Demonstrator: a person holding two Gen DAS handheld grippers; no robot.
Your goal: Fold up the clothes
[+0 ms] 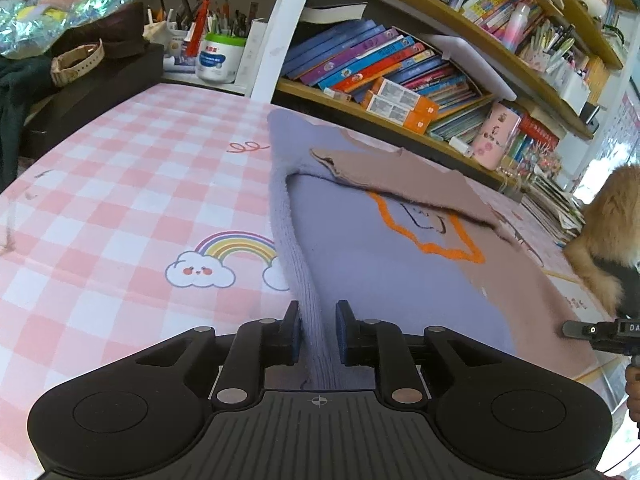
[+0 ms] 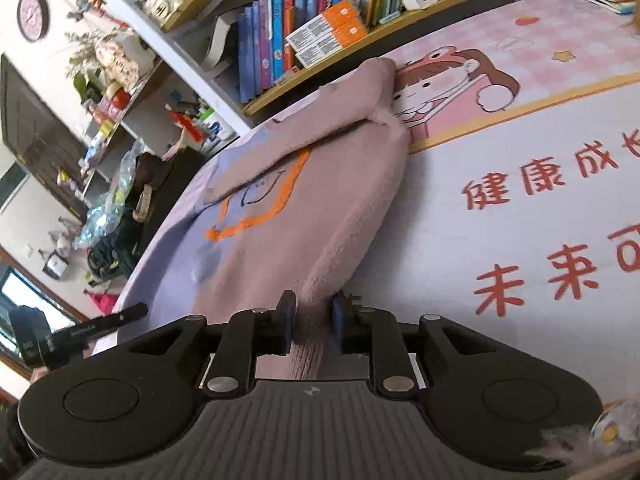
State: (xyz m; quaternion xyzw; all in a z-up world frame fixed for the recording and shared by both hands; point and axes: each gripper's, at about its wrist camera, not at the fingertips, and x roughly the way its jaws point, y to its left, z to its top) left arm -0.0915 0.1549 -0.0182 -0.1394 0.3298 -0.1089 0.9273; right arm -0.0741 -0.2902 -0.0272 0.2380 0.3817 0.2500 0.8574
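Two sets of tongs grip one fuzzy knit sweater (image 1: 380,264), lilac on one half, dusty pink on the other, with an orange outline across its front. Your left tongs (image 1: 318,330) are clamped on its ribbed lilac edge; your right tongs (image 2: 312,326) pinch the pink hem. It lies on the tabletop (image 1: 120,184), covered in pink-checked cartoon print, before crowded bookshelves (image 1: 400,76).

Crowded wooden bookshelves (image 1: 460,36) behind a pink-checked table mat (image 1: 120,184), round wall clock (image 2: 33,15) beyond
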